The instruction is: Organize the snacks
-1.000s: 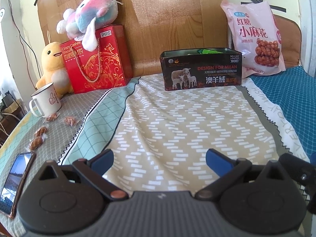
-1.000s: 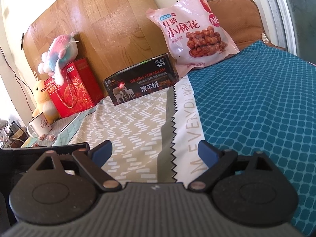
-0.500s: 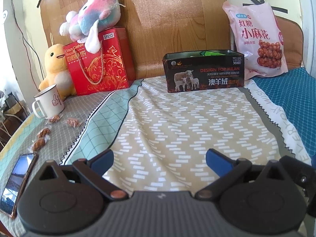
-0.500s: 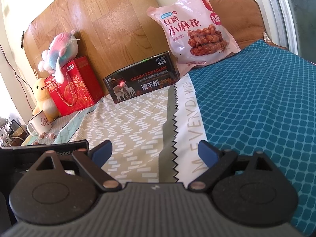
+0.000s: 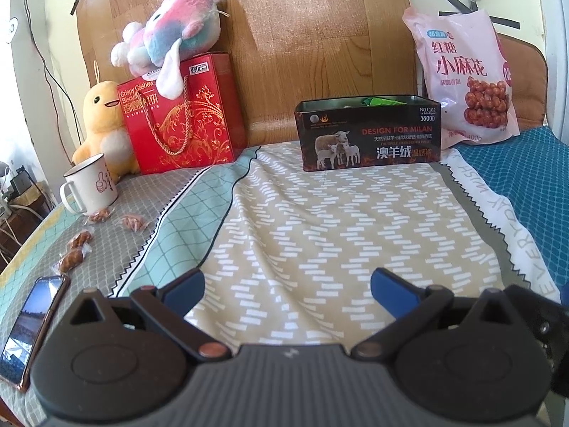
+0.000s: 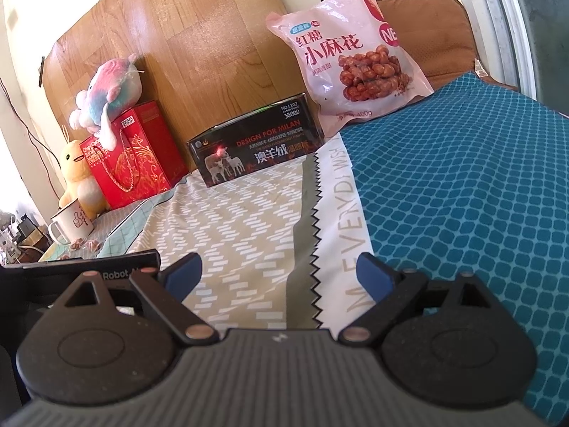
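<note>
The left gripper point(image 5: 288, 284) is close to us, low over the bed cover point(image 5: 320, 231), and its two blue fingers point(image 5: 185, 286) are spread wide with nothing between them. The right gripper point(image 6: 281, 272) sits just beside it and is the same, fingers point(image 6: 370, 275) wide apart and holding nothing. Off to the left edge of the bed lies a phone point(image 5: 30, 323). A little past it are small wrapped snacks point(image 5: 73, 258), lying loose on the gray part of the cover, near a white mug point(image 5: 92, 185). Behind the mug sits a yellow duck toy point(image 5: 101, 121), touching a red gift bag point(image 5: 185, 117). A pink and blue plush toy point(image 5: 170, 46) rests on top of that bag. In the middle, at the far end of the bed, stands a dark tin box point(image 5: 370, 133) with sheep on it. Its top is off and something green peeks out. Just to the right of it, a big pink snack bag point(image 5: 466, 74) leans up against the back. A wooden board point(image 5: 320, 35) stands behind it all.
</note>
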`<state>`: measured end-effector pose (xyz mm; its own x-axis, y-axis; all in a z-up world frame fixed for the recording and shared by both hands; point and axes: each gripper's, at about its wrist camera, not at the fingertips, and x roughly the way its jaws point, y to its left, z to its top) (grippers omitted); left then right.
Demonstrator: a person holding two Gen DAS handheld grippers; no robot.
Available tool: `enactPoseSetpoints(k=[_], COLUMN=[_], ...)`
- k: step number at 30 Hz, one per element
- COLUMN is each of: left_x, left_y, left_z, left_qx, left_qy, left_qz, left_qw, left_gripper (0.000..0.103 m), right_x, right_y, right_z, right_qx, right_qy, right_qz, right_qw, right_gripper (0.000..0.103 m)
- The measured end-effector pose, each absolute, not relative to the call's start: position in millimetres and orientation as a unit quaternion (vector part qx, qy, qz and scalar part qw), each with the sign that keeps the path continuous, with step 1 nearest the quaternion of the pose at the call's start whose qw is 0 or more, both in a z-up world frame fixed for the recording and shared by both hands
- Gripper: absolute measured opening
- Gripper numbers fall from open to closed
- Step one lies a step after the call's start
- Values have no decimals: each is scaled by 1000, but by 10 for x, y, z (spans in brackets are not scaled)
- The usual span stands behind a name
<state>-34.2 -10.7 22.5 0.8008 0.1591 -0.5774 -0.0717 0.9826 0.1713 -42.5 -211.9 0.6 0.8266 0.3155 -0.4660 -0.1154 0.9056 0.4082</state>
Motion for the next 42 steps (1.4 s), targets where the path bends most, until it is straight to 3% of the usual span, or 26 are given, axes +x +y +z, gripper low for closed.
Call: enactPoseSetpoints(k=[42], left_x=[-354], left_y=[-130], left_z=[192], left_qx=[86], left_qy=[303], left_qz=[76], left_qw=[946], left_gripper=[103], right_x=[-443], right_y=[-2125], right_z=[-5], right_qx=[188], right_qy=[274], right_qz=[112], right_qw=[936], right_gripper=[96])
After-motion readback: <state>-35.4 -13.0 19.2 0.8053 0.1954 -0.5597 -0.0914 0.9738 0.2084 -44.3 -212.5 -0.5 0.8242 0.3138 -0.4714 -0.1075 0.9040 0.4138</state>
